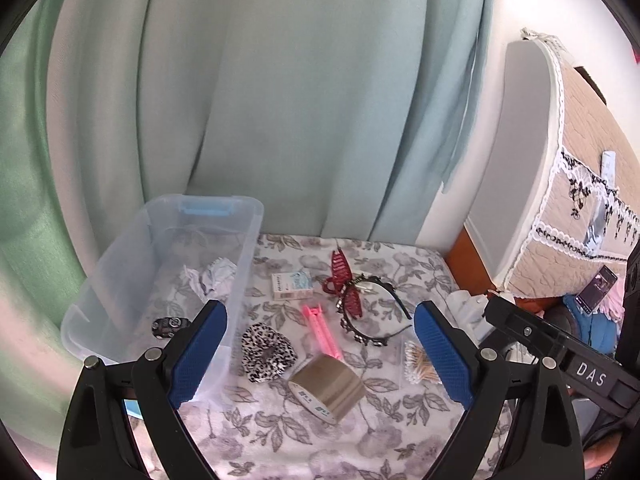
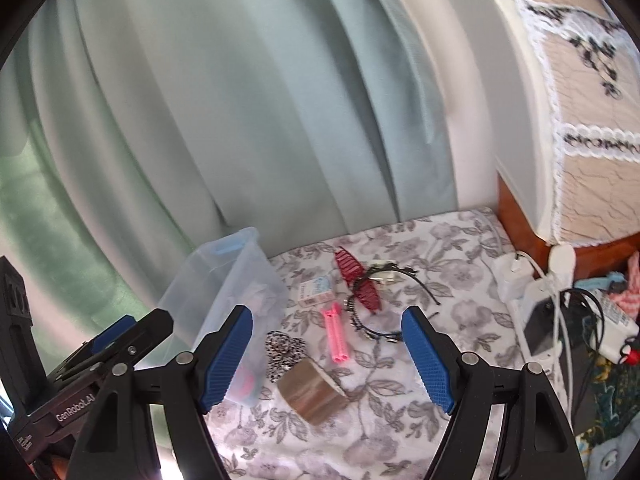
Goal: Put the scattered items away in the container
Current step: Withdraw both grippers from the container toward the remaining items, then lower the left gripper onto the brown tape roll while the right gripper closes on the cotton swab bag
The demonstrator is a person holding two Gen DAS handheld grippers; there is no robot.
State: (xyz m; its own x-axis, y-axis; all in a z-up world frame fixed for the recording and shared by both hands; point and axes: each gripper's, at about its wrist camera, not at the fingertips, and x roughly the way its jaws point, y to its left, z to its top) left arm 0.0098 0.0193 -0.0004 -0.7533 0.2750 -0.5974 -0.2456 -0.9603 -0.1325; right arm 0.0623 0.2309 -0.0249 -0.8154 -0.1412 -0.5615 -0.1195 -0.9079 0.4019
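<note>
A clear plastic bin (image 1: 120,264) (image 2: 224,276) stands at the left on the floral cloth, holding crumpled paper (image 1: 212,276) and a small dark item (image 1: 170,326). Scattered to its right: a leopard scrunchie (image 1: 266,350) (image 2: 285,350), brown tape roll (image 1: 326,386) (image 2: 310,394), pink clips (image 1: 324,330) (image 2: 337,334), small box (image 1: 292,280) (image 2: 317,290), red claw clip (image 1: 346,284) (image 2: 358,280), black headband (image 1: 372,312) (image 2: 380,312) and a bag of cotton swabs (image 1: 416,362). My left gripper (image 1: 320,356) and right gripper (image 2: 328,356) are both open and empty above the items.
Green curtains (image 1: 260,100) hang behind the table. A lace-covered appliance (image 1: 560,168) stands at the right. A power strip, chargers and cables (image 2: 552,292) lie at the right edge. The right gripper's body (image 1: 560,344) shows in the left view.
</note>
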